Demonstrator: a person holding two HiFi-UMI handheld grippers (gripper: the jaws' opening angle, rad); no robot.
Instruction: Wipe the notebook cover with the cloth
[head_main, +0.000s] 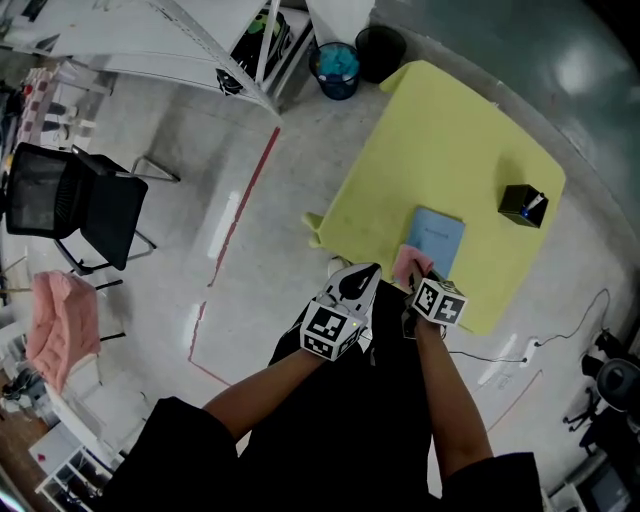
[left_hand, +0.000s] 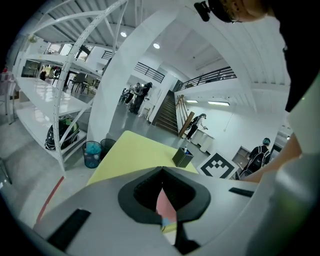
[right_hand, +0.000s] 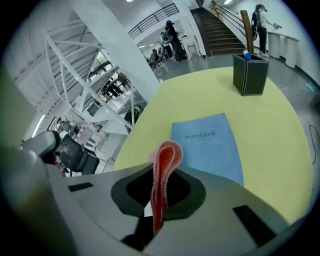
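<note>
Counting one blue notebook (head_main: 438, 238) and one black pen holder (head_main: 523, 205) apart on one yellow table (head_main: 440, 140), the head view sets left gripper (head_main: 363, 274) and right gripper (head_main: 414, 280) by its near edge; the left gripper view shows empty jaws together; only the right gripper view reads the cover's print, jaws pinching one pink cloth (right_hand: 163, 172).

Left hand-held gripper (head_main: 366, 274) closed, empty, right hand-held gripper (head_main: 418, 278) clamped (on cloth (head_main: 409, 260))

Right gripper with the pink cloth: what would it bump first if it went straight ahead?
Most likely the light-blue notebook lying flat on the yellow table, just ahead of the right gripper, whose jaws pinch the folded pink cloth. Depth is uncertain.
</note>
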